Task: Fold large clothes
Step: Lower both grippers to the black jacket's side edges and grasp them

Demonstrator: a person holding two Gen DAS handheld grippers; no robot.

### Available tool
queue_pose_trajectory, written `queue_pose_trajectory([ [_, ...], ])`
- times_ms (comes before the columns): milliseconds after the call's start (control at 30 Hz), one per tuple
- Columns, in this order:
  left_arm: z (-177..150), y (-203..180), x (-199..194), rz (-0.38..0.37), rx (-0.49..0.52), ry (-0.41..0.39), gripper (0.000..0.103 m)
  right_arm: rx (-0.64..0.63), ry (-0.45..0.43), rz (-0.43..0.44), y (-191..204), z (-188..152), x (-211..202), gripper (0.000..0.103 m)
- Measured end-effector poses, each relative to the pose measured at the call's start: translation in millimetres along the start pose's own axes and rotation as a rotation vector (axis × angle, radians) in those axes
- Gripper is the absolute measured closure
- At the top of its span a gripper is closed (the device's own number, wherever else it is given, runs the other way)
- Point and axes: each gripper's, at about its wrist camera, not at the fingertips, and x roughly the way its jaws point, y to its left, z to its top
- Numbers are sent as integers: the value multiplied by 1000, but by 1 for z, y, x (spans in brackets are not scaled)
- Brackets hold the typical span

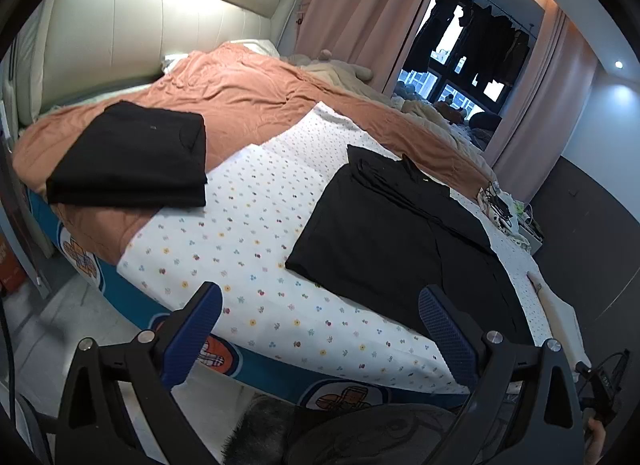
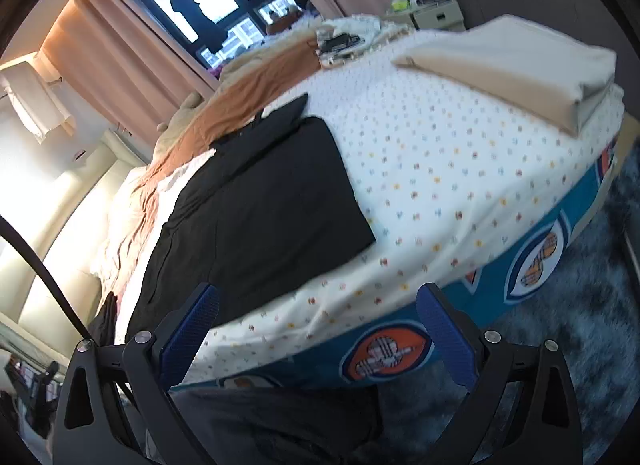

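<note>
Black garment point(image 1: 396, 233) flat on dotted sheet point(image 1: 248, 225), 2nd folded black one point(image 1: 132, 157) at 10 o'clock; left gripper point(image 1: 320, 329) & right gripper point(image 2: 318, 325) both wide open, holding nothing

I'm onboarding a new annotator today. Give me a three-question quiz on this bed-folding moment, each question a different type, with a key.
1. True or false: the left gripper is clamped on cloth.
2. Multiple choice: the folded black garment rests on (A) the floor, (B) the orange blanket, (C) the beige folded item.
3. Fill in: the black garment lying in front of both grippers sits on the ______ sheet.

Key:
1. False; its fingers stand apart with nothing between, as do the right gripper's.
2. B.
3. Floral-dotted white.
</note>
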Motion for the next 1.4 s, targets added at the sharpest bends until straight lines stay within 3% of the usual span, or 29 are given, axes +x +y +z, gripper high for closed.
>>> queue_pose_trajectory([
  [367, 1, 16, 62, -24, -44, 98, 2, -13, 78, -3, -10, 17, 52, 6],
  [467, 4, 22, 81, -41, -79, 125, 11, -11, 94, 6, -5, 25, 64, 11],
  [633, 13, 31, 110, -45, -132, 173, 18, 9, 115, 26, -5, 40, 84, 21],
  [933, 13, 50, 176, -51, -225, 304, 26, 102, 154, 47, -29, 62, 115, 21],
  [1133, 18, 53, 198, -71, -250, 321, 28, 165, 160, 88, -30, 69, 129, 22],
  [1267, 23, 52, 210, -112, -286, 344, 29, 223, 172, 127, -32, 70, 139, 31],
  [1400, 27, 56, 218, -204, -367, 375, 29, 275, 184, 199, -37, 70, 148, 44],
])
